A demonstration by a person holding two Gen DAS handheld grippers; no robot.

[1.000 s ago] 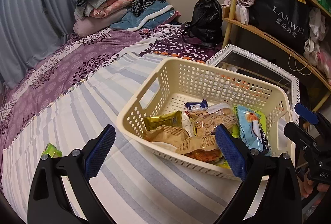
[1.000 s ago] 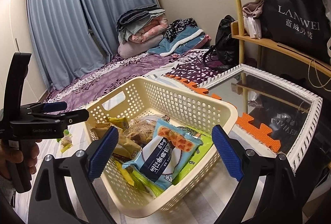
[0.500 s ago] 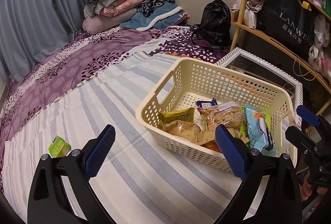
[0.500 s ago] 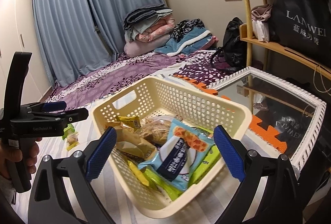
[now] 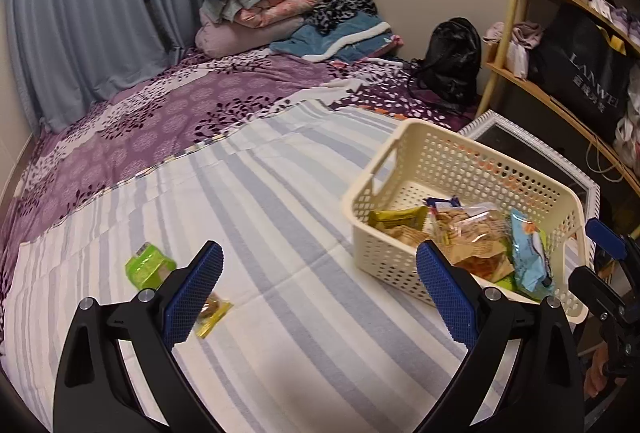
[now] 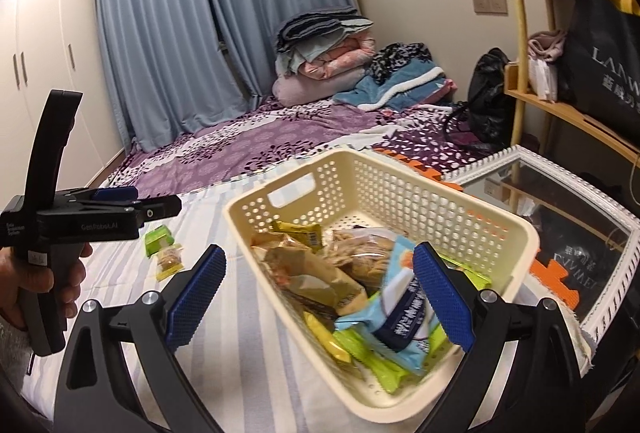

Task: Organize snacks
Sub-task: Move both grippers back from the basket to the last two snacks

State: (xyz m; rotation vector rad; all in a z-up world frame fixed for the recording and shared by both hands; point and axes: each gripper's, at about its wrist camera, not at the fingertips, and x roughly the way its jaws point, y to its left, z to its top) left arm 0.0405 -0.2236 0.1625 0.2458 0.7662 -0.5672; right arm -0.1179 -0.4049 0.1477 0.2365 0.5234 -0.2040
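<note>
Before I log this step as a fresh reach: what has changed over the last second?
The left gripper swung left, away from the basket, bringing the green packet and small yellow snack on the striped sheet into view. The right gripper drew back slightly. Both stay open and empty; basket and snacks have not moved.

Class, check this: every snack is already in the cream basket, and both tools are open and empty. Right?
Not every snack: a green packet and a small yellow packet lie on the striped sheet outside the cream basket, per the left wrist view. Left tool and right tool are open, empty.
</note>
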